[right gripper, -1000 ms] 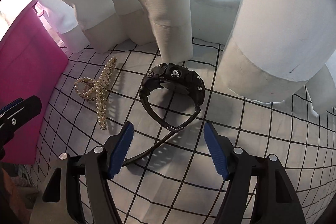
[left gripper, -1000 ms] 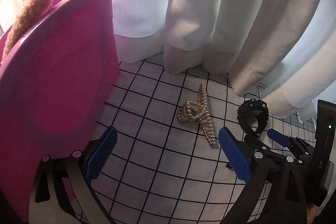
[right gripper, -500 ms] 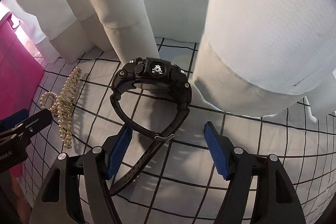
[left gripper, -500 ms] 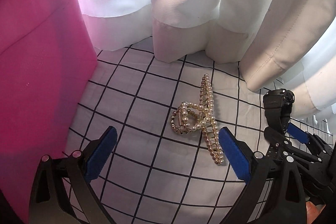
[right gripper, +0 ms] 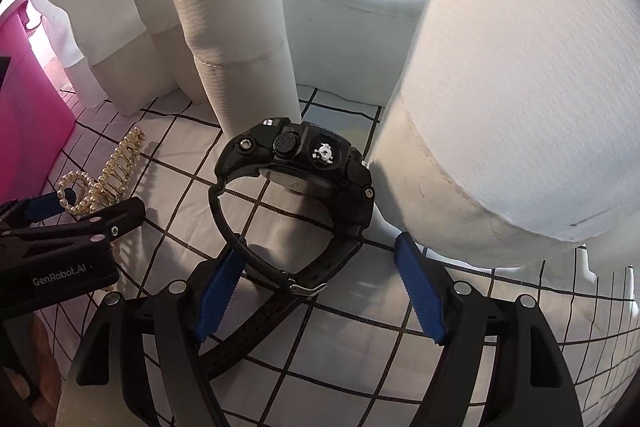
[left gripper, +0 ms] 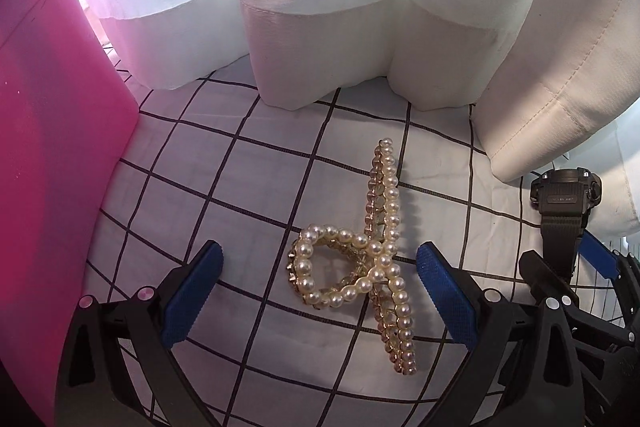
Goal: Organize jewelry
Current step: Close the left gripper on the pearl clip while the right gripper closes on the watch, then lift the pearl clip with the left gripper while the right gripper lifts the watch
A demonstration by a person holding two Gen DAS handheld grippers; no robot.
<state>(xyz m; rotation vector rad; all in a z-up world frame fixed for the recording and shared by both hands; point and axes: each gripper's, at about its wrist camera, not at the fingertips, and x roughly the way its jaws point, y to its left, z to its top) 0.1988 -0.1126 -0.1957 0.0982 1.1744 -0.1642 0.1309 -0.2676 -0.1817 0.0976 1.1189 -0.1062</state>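
Observation:
A gold hair claw set with pearls lies on the checked cloth. My left gripper hangs low over it, open, with the claw's loop between the blue pads and neither pad touching it. A black digital watch stands on its edge to the right, its buckled strap reaching toward me. My right gripper straddles that strap. Its jaws are opening, and the left pad sits close beside the strap without pressing it. The watch and right gripper also show in the left wrist view.
A pink plastic bin stands at the left, close to the claw. White curtain folds hang down onto the cloth right behind both objects, and one thick fold is beside the watch. The two grippers are close side by side.
My left gripper came down and toward the pearl claw, which now lies between its pads; the pink bin slid to the frame's left. The right gripper closed in on the watch, jaws slightly wider.

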